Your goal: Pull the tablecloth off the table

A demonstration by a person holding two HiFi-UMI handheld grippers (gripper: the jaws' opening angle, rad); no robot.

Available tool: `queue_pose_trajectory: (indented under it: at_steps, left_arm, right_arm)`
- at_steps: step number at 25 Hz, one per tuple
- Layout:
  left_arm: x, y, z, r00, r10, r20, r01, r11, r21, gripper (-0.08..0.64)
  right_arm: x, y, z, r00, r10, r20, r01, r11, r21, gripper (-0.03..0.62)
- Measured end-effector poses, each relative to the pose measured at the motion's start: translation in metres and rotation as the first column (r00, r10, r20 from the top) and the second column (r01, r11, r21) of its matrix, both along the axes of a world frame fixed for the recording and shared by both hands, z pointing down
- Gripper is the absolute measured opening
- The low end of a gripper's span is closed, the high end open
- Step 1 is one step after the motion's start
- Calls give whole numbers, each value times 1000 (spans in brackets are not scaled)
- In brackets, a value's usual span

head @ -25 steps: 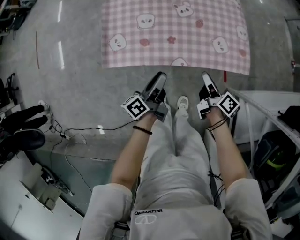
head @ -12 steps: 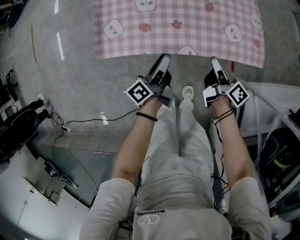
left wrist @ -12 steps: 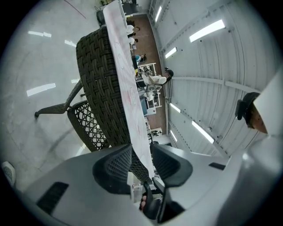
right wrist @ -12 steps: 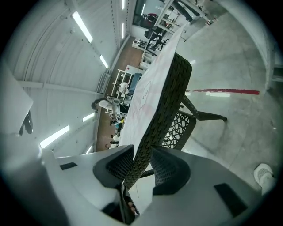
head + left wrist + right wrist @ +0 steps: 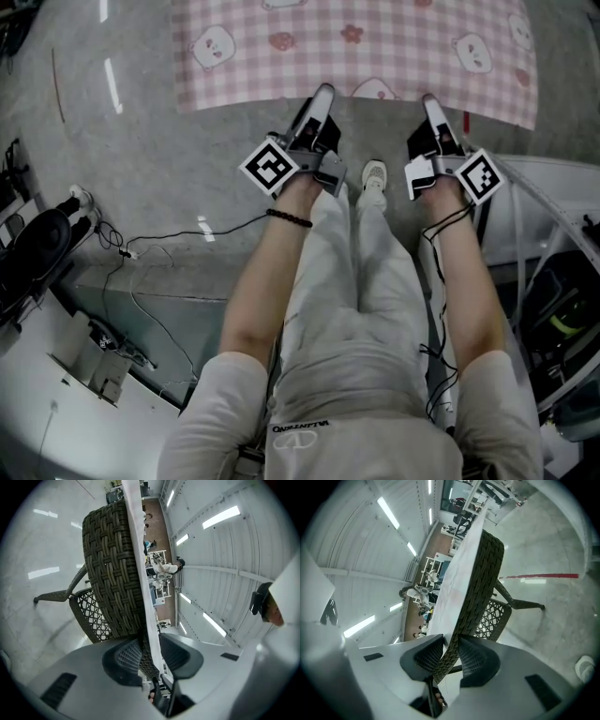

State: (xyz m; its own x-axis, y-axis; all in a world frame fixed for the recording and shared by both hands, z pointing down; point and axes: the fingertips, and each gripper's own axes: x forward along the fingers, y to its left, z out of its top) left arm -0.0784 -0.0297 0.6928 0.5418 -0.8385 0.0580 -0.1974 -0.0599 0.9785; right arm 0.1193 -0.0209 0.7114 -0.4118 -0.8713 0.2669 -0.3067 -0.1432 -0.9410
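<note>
While their jaws are closing, the left tongs [image 5: 323,92] straddle the near rim of the bench [image 5: 110,569]. The woven rim and the cloth [image 5: 356,47] draped on it stand between the ribbed pads [image 5: 127,657], which do not plainly press on either yet. The right tongs [image 5: 429,99] sit farther along the same edge, well apart from the left. They are set the same way, with the rim between the pads and the cloth on its upper face (a thin pale layer in the right gripper view). From the head view both tips just reach the cloth's near edge. The cloth is pink check printed with small animal faces, and it lies spread over the bench top. A white shoe [image 5: 373,175] shows between the tongs. Grey floor [image 5: 141,169] lies around, with a thin cable [image 5: 187,239] trailing across it at left.
</note>
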Motion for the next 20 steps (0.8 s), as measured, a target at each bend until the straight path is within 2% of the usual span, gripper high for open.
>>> queue_pose_trajectory:
  at_steps: [3, 5, 12, 20]
  left_arm:
    - [0, -1, 1, 1000, -17, -22, 17, 1000, -9, 89]
    - [-2, 1, -1, 999, -22, -28, 22, 1000, 6, 12]
    - [-3, -1, -10, 998, -25, -59, 29, 997, 65, 8]
    - [-3, -3, -10, 993, -43, -111, 51, 996, 70, 3]
  right_arm:
    - [2, -3, -5, 1000, 9, 12, -10, 1000, 26, 87]
    - [2, -5, -8, 997, 42, 63, -44, 998, 39, 63]
    - [4, -6, -16, 992, 77, 97, -85, 994, 73, 16]
    - [3, -6, -17, 986, 103, 135, -113, 991, 74, 11]
